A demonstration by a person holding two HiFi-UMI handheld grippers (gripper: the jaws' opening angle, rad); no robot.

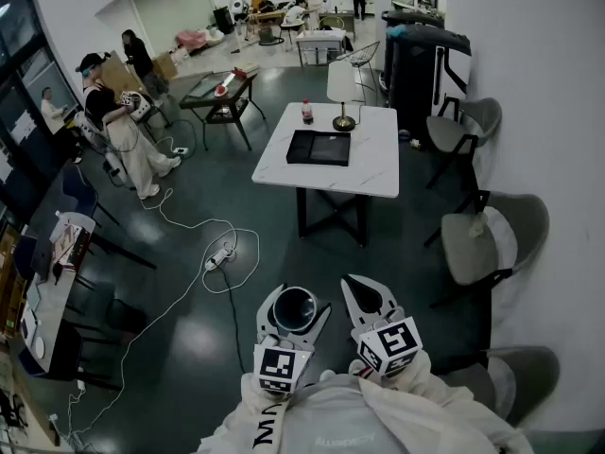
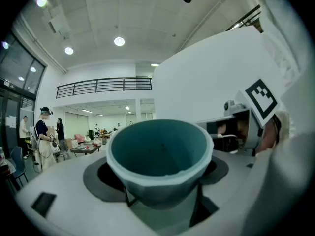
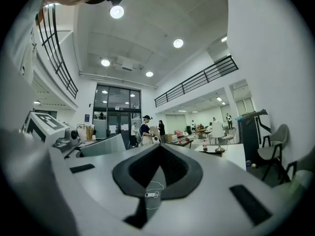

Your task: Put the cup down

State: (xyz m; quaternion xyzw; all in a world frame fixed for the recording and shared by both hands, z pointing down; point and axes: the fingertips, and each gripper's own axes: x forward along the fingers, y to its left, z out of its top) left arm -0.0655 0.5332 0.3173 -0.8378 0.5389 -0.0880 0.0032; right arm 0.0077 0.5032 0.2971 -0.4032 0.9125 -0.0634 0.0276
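Left gripper (image 1: pixel 295 301): jaws spread wide, clamped on both sides of the cup, held above the dark floor.
Cup (image 2: pixel 160 151): teal, mouth up, empty inside.
Right gripper (image 3: pixel 160 149): jaws closed together, nothing between them; just beside the left one.
Floor (image 1: pixel 189 339): white cable and power strip (image 1: pixel 219 253) ahead on the left.
Table (image 1: pixel 378 164): white, well ahead; carries 1 black tray (image 1: pixel 319 148), 1 lamp (image 1: pixel 344 81), 1 bottle (image 1: pixel 306 112).
Chairs (image 1: pixel 496 239): 3, grey, along the right wall.

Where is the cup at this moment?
Head view, bottom centre: the cup sits between the left tool's jaws, held above the dark floor just left of the right tool, well short of the white table.
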